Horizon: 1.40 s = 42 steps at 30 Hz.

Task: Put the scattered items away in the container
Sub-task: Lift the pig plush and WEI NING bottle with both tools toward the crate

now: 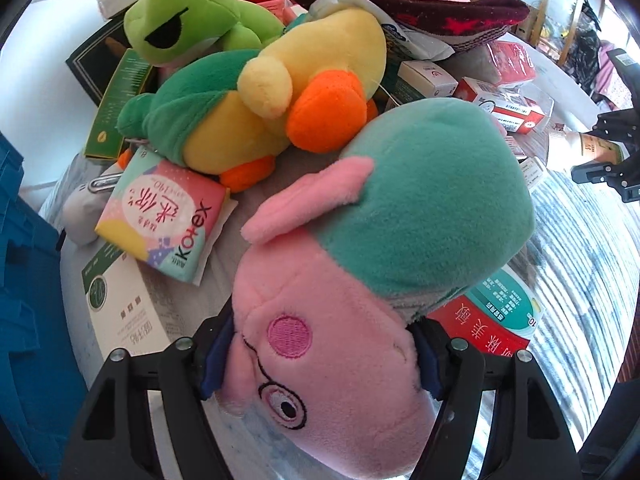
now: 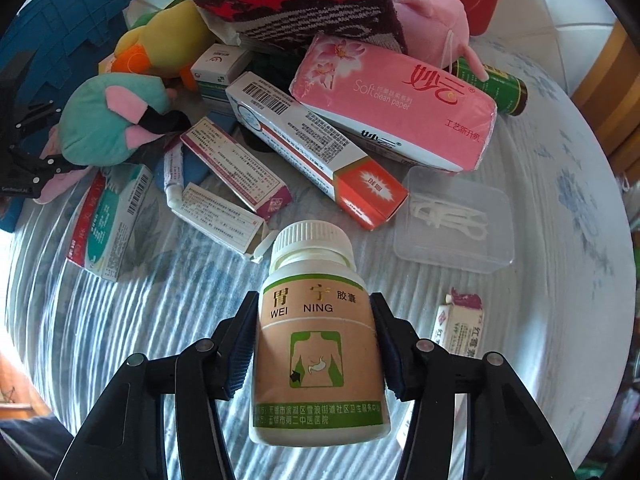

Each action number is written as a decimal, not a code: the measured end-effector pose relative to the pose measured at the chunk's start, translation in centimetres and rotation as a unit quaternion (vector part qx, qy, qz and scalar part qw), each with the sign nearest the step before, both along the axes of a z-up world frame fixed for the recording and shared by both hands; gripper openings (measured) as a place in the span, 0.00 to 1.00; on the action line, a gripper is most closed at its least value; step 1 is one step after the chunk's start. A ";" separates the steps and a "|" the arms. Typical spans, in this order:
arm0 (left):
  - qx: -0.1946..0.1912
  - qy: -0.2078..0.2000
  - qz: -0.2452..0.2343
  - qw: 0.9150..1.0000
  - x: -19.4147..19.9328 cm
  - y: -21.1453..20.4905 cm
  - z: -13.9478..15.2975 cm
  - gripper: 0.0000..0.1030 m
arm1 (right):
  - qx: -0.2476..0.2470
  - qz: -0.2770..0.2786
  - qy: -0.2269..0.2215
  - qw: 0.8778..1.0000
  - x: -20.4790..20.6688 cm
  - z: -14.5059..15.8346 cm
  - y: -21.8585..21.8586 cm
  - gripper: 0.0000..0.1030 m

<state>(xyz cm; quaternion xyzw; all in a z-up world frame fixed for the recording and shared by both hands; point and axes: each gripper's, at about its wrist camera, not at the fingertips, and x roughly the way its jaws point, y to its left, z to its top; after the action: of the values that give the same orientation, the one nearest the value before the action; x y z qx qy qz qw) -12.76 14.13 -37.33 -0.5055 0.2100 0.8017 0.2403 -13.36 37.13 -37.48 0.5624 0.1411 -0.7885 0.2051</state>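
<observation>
- a round table [image 2: 560, 152] under a pale blue flowered cloth carries a heap of toys, boxes and packets; a blue crate [image 1: 28, 280] stands at its edge.
- the left gripper [image 1: 320, 356] clamps the head of a pink pig toy in a teal dress [image 1: 400, 216], just beside a yellow duck toy [image 1: 304, 92].
- the right gripper [image 2: 316, 352] grasps a white-capped pill bottle [image 2: 318, 344] near the table's front edge, beside a clear plastic box [image 2: 456, 220].
- a pink tissue pack [image 2: 396, 100] lies mid-table.
</observation>
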 end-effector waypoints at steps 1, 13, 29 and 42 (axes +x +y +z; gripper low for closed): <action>0.001 0.000 0.004 1.000 0.3 0.0 0.1 0.70 | 0.000 -0.001 -0.001 1.000 0.2 0.1 0.0 0.51; 0.012 0.006 0.048 0.999 2.4 -0.1 3.1 0.70 | -0.016 -0.032 0.014 0.999 2.4 3.5 0.5 0.51; 0.044 0.024 0.101 0.994 3.8 -1.7 9.2 0.70 | -0.055 -0.102 0.070 0.991 4.6 11.1 3.4 0.51; 0.065 0.052 0.094 0.992 5.2 -0.1 16.7 0.70 | -0.088 -0.141 0.123 0.978 7.5 19.2 4.7 0.51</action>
<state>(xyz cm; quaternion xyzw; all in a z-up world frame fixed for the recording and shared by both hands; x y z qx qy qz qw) -7.56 14.07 -20.59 -0.4637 0.1215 0.8580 0.1846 -5.88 41.79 -18.32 0.4550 0.0142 -0.8820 0.1215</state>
